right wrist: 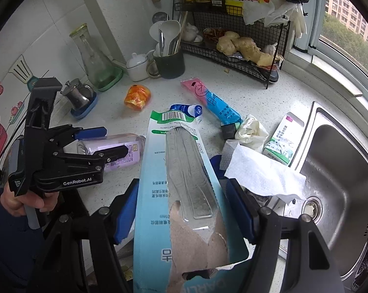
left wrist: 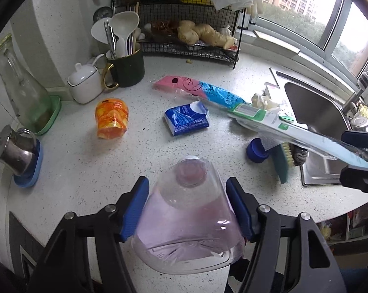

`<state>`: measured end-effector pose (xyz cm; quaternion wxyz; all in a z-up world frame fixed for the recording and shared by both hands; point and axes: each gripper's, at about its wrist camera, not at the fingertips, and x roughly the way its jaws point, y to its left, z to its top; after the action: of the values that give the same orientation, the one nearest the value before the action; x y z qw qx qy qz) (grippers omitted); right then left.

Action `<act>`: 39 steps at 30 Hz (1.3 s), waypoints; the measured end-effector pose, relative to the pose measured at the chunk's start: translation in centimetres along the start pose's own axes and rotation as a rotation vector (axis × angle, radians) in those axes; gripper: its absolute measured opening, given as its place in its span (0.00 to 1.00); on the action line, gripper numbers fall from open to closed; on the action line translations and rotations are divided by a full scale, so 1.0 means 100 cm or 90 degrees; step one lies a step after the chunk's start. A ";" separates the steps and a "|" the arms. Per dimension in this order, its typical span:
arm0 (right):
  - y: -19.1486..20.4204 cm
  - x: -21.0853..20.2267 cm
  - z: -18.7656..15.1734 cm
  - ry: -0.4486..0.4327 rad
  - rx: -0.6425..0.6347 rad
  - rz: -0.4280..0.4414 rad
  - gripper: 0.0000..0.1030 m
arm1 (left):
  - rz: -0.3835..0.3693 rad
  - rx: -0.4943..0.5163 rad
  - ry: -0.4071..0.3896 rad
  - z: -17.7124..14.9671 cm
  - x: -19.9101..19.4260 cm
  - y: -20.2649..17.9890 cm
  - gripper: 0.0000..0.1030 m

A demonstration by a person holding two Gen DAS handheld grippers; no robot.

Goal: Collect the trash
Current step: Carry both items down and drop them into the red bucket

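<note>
My left gripper [left wrist: 187, 208] is shut on a clear plastic bottle [left wrist: 189, 217] with a little pink liquid, held above the counter's front edge; it also shows in the right wrist view [right wrist: 115, 150]. My right gripper [right wrist: 181, 208] is shut on a long torn toothbrush package [right wrist: 181, 183], which shows at the right of the left wrist view [left wrist: 294, 131]. Loose trash lies on the counter: a crumpled orange wrapper [left wrist: 112, 118], a blue tissue pack [left wrist: 186, 118], a pink and blue bag [left wrist: 201, 90], a crumpled paper wad [right wrist: 251, 129], a small medicine box [right wrist: 283, 139] and a paper towel [right wrist: 262, 171].
A steel sink [right wrist: 340, 178] lies at the right. A wire rack [left wrist: 184, 36] with ginger, a dark utensil mug [left wrist: 126, 66], a white sugar pot [left wrist: 85, 83], a glass carafe [left wrist: 20, 85] and a steel pitcher [left wrist: 15, 151] stand along the back and left. A blue cap [left wrist: 256, 150] and brush [left wrist: 283, 161] lie by the sink.
</note>
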<state>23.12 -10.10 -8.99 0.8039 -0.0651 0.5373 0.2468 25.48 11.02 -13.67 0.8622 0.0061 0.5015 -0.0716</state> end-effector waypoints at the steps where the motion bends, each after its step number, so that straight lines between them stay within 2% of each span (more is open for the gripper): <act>1: 0.001 -0.002 -0.002 0.000 0.001 0.000 0.66 | 0.001 0.005 -0.003 -0.001 -0.004 -0.004 0.61; 8: 0.008 -0.022 -0.013 -0.015 -0.007 -0.003 0.66 | 0.005 0.047 -0.035 -0.014 -0.041 -0.032 0.61; 16: 0.011 -0.055 -0.037 -0.039 -0.026 0.000 0.66 | 0.007 0.045 -0.066 -0.039 -0.085 -0.063 0.61; 21: 0.009 -0.073 -0.066 -0.043 -0.035 0.008 0.66 | 0.010 0.032 -0.071 -0.063 -0.103 -0.086 0.61; 29: 0.004 -0.097 -0.123 -0.042 -0.040 0.025 0.66 | 0.016 0.033 -0.068 -0.119 -0.128 -0.134 0.61; 30: 0.003 -0.098 -0.131 -0.038 -0.040 0.027 0.66 | 0.018 0.028 -0.066 -0.127 -0.130 -0.140 0.57; 32: 0.002 -0.099 -0.147 -0.029 -0.041 0.034 0.66 | 0.011 0.019 -0.057 -0.141 -0.131 -0.148 0.36; 34: 0.002 -0.098 -0.159 -0.017 -0.040 0.035 0.66 | 0.002 0.010 -0.044 -0.155 -0.130 -0.156 0.35; 37: 0.000 -0.092 -0.177 0.000 -0.036 0.039 0.66 | 0.008 0.013 -0.024 -0.169 -0.121 -0.168 0.27; 39: -0.001 -0.082 -0.187 0.012 -0.032 0.035 0.66 | -0.013 0.009 -0.002 -0.177 -0.103 -0.172 0.24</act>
<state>5.20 -19.81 -9.45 0.7897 -0.0728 0.5403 0.2815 2.89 -3.38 -12.48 0.8622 0.0067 0.4995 -0.0841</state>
